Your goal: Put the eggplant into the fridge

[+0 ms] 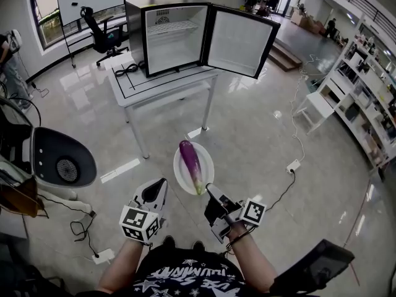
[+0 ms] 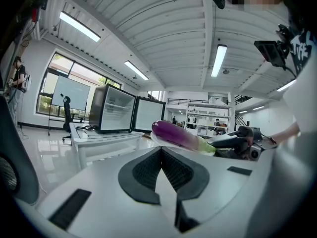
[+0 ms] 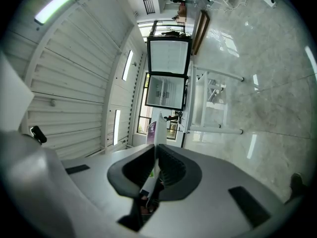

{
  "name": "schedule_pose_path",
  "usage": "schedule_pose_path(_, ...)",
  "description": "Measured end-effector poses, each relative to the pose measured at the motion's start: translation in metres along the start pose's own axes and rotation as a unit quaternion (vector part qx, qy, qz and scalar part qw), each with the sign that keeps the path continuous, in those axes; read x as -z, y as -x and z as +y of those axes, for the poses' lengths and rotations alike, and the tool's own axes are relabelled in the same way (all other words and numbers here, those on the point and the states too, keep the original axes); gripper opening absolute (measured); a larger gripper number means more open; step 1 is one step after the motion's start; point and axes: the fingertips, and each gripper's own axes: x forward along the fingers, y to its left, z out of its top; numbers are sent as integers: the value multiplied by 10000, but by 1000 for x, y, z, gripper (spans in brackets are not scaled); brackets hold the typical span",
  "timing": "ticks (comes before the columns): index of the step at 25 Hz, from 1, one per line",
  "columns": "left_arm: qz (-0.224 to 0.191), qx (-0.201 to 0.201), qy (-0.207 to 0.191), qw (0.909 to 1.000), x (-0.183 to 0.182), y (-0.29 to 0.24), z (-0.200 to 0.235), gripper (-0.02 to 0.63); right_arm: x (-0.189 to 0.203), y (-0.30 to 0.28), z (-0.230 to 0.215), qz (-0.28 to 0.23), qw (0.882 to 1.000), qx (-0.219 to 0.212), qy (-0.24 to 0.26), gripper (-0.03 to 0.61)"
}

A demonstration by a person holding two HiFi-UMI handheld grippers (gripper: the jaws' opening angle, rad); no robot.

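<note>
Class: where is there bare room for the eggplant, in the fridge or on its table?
The fridge is bare on its wire shelf and below it. On the table the front strip is free; cables crowd its left corner.

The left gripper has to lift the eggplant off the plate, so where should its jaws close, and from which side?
Probably the purple mid-body of the eggplant, from above on the person's left, jaws across its width. It lies flat along the plate, and its narrow green stem end sits right by the right gripper clamping the rim. The left gripper is shut, so open it first.
</note>
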Motion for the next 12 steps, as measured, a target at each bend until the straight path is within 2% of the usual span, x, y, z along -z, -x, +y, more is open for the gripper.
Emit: schedule_pose_path(12, 15, 117, 34, 9999, 0, -7, 17, 8, 3, -15, -8, -67, 9999, 61, -60, 21)
